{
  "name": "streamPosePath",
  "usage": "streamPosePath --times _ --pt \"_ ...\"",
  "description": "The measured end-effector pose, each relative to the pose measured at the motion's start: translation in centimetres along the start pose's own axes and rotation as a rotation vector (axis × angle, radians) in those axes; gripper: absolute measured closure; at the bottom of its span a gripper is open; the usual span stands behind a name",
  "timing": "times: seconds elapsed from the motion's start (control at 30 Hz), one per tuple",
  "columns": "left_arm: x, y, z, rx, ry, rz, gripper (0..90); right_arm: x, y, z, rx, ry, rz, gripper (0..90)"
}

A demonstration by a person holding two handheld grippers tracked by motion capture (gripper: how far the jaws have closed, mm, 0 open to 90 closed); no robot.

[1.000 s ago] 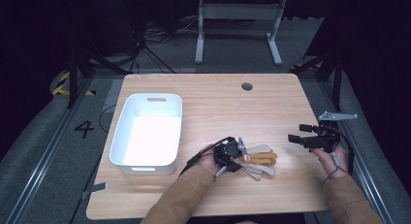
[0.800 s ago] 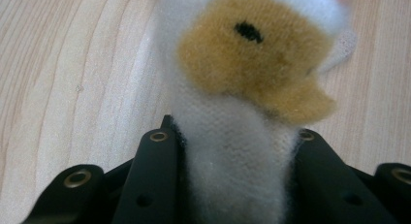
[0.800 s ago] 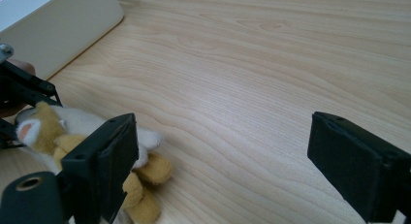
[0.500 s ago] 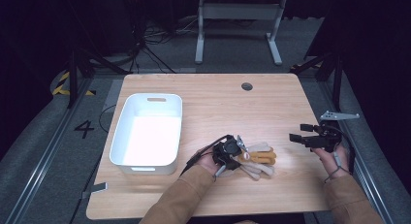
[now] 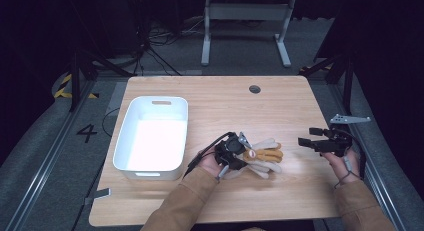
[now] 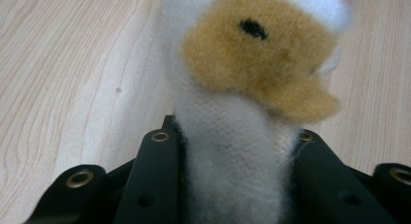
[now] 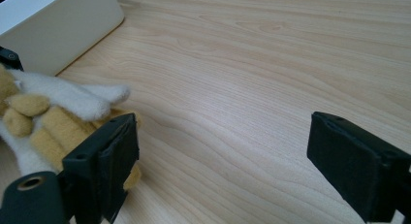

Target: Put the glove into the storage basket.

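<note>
Dark workshop, pale wooden counter (image 5: 280,111): the left gripper (image 5: 234,152) clamps a white-and-tan plush toy (image 5: 262,156) beside a white bin (image 5: 150,136) — the right gripper (image 5: 320,141) waits nearby, jaws wide. Soft pile could slip from that narrow hold if lifted.

Wooden table (image 5: 280,111), grey floor (image 5: 35,141), dark room

Light falls from above onto my worktop (image 5: 280,106), bright against a nearly black room. The white bin (image 5: 152,136) glares, its inside washed out to a flat patch. From my left hand-held gripper (image 6: 232,170) the plush toy (image 6: 257,64) sits too close: soft and blurred at the top. My right hand-held gripper (image 7: 223,170) gives sharp wood grain and soft shadows.
</note>
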State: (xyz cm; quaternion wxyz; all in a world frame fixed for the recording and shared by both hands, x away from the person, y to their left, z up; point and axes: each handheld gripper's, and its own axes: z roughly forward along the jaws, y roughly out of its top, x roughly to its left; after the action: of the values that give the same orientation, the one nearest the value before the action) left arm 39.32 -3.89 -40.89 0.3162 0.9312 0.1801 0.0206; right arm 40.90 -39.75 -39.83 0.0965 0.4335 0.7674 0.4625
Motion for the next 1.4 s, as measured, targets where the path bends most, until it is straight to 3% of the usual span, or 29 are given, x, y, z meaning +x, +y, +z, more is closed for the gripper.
streamPosePath --times 0.3,0.37,0.83,1.13,1.3,1.4 --pt "0.1 0.2 -0.7 -0.012 0.009 -0.019 70.4 0.0 0.0 0.1 0.006 -0.003 0.000 12.1" --pt "0.2 0.2 -0.9 -0.020 0.002 -0.042 70.0 0.0 0.0 0.1 0.010 -0.006 0.000 12.5" --pt "0.8 1.0 -3.1 -0.033 0.060 -0.165 69.9 -0.2 0.8 0.5 0.003 -0.002 -0.002 14.2" --pt "1.2 0.4 -5.3 -0.037 0.128 -0.265 69.9 -0.6 1.7 2.4 0.039 -0.034 0.000 16.0" --pt "1.3 -0.4 -6.7 -0.063 0.126 -0.273 69.8 -0.9 2.1 3.7 0.059 -0.038 -0.004 17.3" --pt "1.4 -0.8 -7.4 -0.056 0.155 -0.299 69.8 -0.8 2.4 4.3 0.060 -0.038 -0.006 18.7"
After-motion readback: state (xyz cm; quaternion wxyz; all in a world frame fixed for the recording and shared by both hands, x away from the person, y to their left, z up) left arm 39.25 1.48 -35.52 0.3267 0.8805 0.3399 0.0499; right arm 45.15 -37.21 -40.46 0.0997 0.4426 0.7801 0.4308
